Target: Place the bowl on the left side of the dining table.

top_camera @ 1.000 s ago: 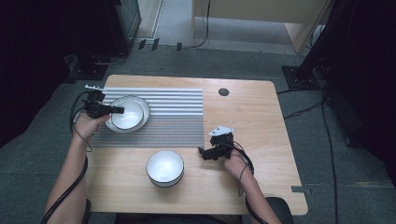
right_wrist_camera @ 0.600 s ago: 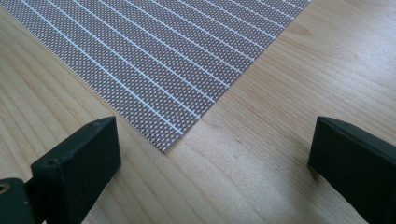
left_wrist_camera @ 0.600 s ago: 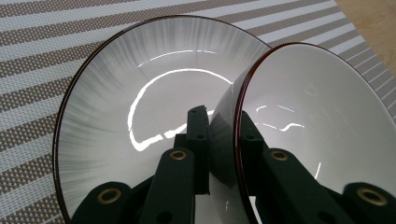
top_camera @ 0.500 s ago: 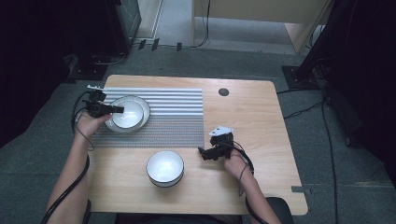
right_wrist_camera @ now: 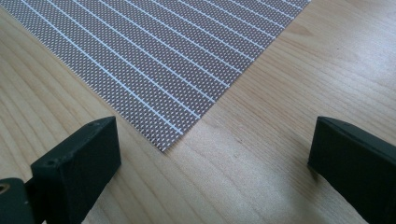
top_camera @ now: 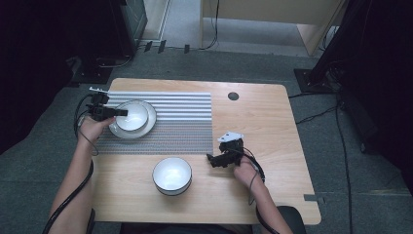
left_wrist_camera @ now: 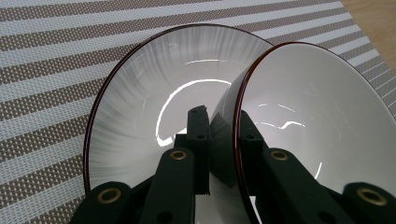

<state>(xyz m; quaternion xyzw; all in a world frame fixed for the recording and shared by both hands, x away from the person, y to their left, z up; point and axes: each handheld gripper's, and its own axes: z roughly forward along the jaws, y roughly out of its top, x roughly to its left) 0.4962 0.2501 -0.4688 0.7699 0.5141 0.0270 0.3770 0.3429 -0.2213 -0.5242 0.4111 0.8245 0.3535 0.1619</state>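
Now the left gripper [top_camera: 119,112] is clamped on the rim of the small bowl [top_camera: 132,116], one black jaw inside and one outside the dark-edged wall, as the left gripper view shows closely; there the small bowl [left_wrist_camera: 317,121] stands tilted, its rim raised on the gripper's side, over the shallow plate [left_wrist_camera: 154,102] under it. Compared with a second ago, little has shifted in the high view: the bowl sat over the plate [top_camera: 148,124] then as it does now, and the left hand [top_camera: 92,127] is in much the same spot at the left edge of the striped placemat [top_camera: 185,117]. My reading is that the bowl has been brought onto the plate and is being settled level, with release to come. The right gripper [top_camera: 214,159] is likewise about where it was, low over the bare wooden table [top_camera: 272,131] just beside the near right corner of the placemat [right_wrist_camera: 187,60], its jaws wide apart and holding nothing. Both white dishes look empty: the plate carries only the bowl, and the bowl shows nothing but glare. A second, larger bowl [top_camera: 172,175] stands on the wood near the front edge, between the two arms, also empty and untouched.
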